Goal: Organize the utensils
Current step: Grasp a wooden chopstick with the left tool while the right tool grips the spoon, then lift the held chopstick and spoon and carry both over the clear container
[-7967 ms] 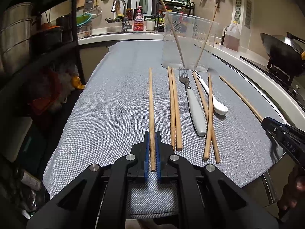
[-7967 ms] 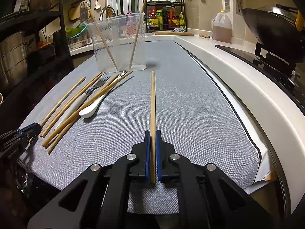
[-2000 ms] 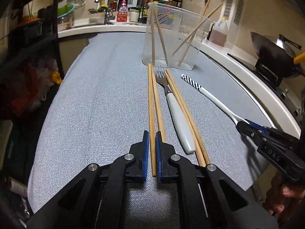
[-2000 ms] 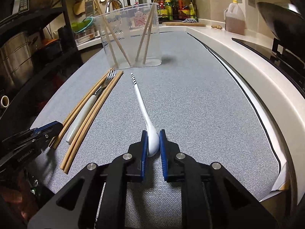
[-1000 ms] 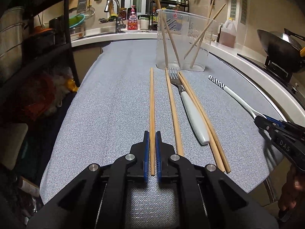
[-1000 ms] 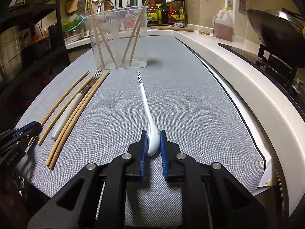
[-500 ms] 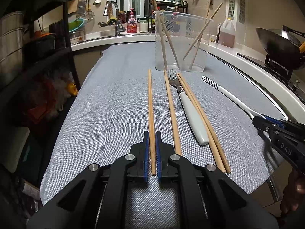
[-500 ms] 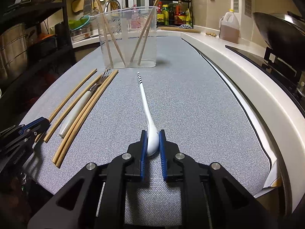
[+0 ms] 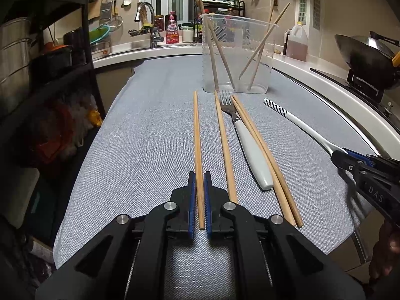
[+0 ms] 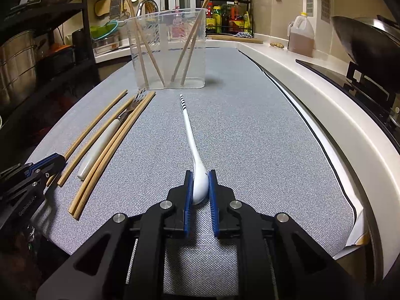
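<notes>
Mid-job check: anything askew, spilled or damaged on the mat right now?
Nothing stands out. The clear container stands upright with chopsticks leaning inside; the fork and loose chopsticks lie flat, roughly parallel on the grey mat. No spills.

Left gripper (image 9: 199, 187) low over the mat, jaws nearly shut on a chopstick (image 9: 197, 145) running straight ahead; right gripper (image 10: 200, 185) likewise low, pinching a spoon (image 10: 193, 150) by its bowl.
</notes>
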A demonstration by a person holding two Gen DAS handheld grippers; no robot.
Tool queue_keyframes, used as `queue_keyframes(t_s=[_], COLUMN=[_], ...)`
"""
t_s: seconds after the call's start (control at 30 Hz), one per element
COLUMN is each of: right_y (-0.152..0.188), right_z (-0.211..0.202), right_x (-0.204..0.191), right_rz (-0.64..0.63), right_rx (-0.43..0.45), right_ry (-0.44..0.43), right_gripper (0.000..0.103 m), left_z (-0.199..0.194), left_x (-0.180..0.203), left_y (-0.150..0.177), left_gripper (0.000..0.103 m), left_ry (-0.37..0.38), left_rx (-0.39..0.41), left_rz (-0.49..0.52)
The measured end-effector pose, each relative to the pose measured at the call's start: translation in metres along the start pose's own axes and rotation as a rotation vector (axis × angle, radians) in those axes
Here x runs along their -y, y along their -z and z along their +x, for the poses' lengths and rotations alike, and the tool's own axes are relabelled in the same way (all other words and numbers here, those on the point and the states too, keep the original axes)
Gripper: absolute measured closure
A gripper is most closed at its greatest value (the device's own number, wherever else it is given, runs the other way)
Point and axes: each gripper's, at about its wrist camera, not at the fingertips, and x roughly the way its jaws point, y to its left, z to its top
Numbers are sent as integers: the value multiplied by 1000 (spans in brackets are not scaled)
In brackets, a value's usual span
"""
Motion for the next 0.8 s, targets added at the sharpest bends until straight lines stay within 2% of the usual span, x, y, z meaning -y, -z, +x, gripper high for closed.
queue_keyframes(t_s=[0.8], right_y=[-1], right_z=[-1], right_x=[3], right_rz=[31], right_rx=[-3], right_ry=[-23], right_gripper=[91], left_z=[-1], left_x=[3], left_y=[0], left_gripper=[97], left_ry=[2], left_rx=[4], left_rz=[1])
